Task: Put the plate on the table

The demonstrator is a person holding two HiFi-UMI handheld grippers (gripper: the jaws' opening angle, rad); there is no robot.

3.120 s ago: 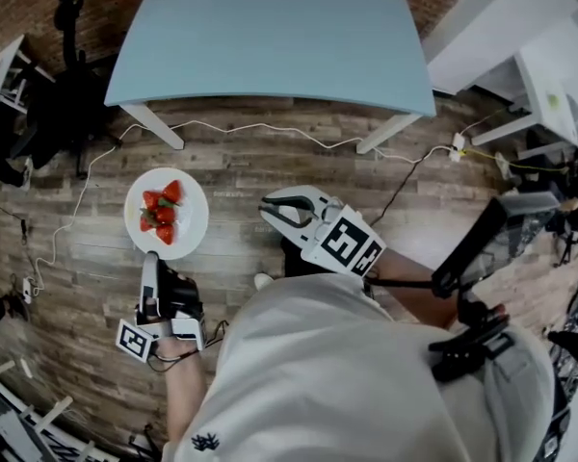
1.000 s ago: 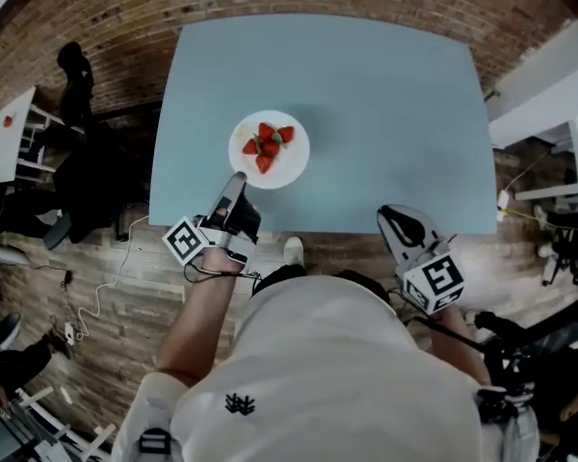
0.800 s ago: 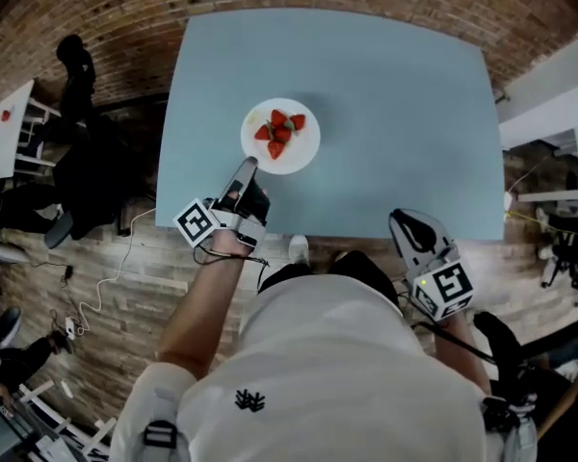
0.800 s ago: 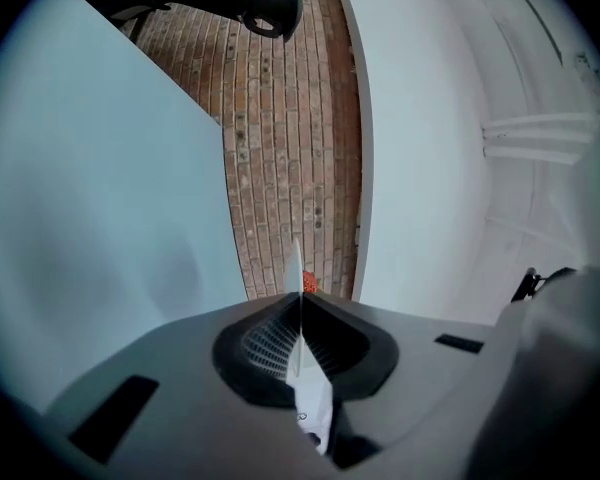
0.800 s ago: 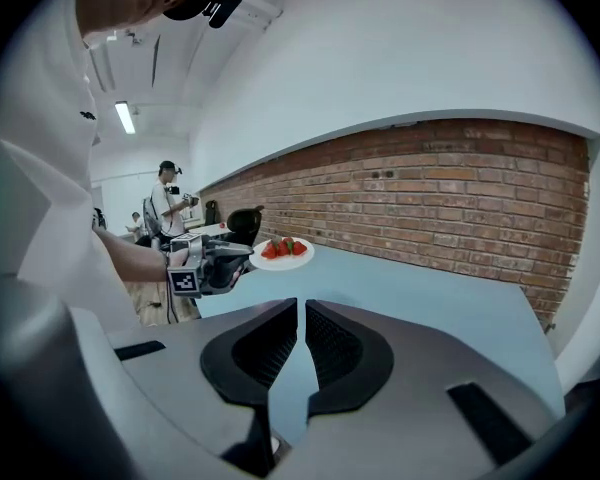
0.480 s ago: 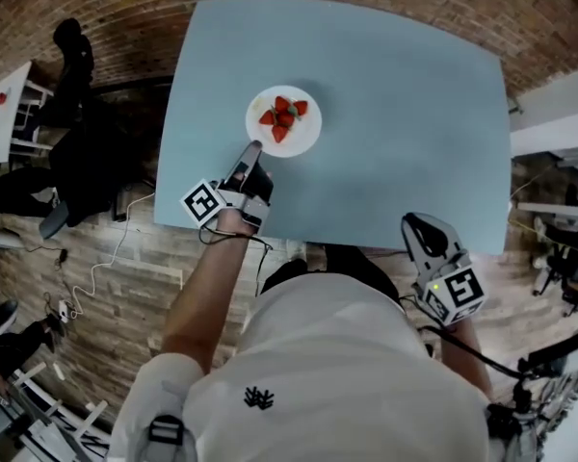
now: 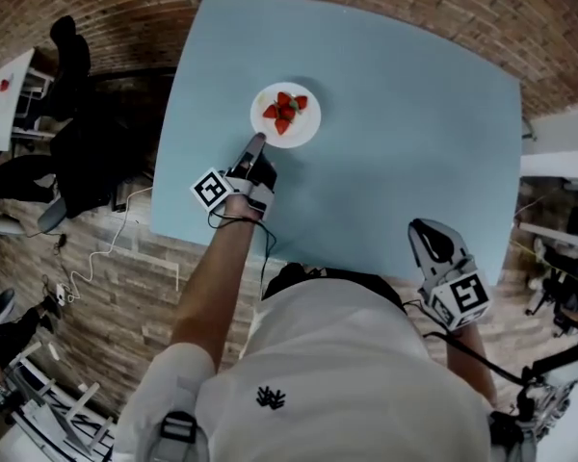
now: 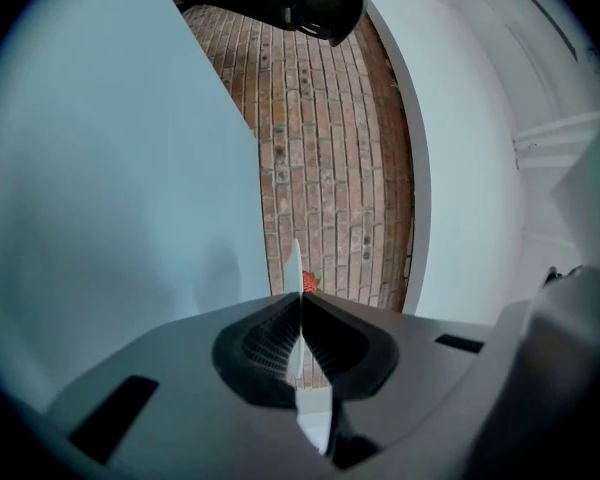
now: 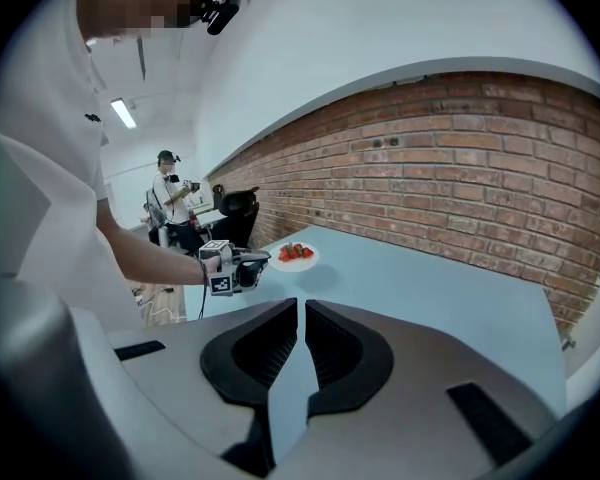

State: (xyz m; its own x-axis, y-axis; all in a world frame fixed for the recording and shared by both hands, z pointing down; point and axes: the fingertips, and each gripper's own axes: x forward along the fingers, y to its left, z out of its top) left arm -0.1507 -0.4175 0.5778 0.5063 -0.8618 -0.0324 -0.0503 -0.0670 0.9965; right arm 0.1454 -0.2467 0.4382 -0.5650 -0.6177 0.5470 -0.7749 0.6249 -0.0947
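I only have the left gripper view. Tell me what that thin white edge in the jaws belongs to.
Observer: A round white plate; the left gripper is shut on its near rim.
Operator: Report what's on it.
Observer: A small pile of strawberries in the middle.
Operator: Give me the other gripper.
Observer: The right gripper is shut and empty, by the near edge of the table, well apart from the plate.
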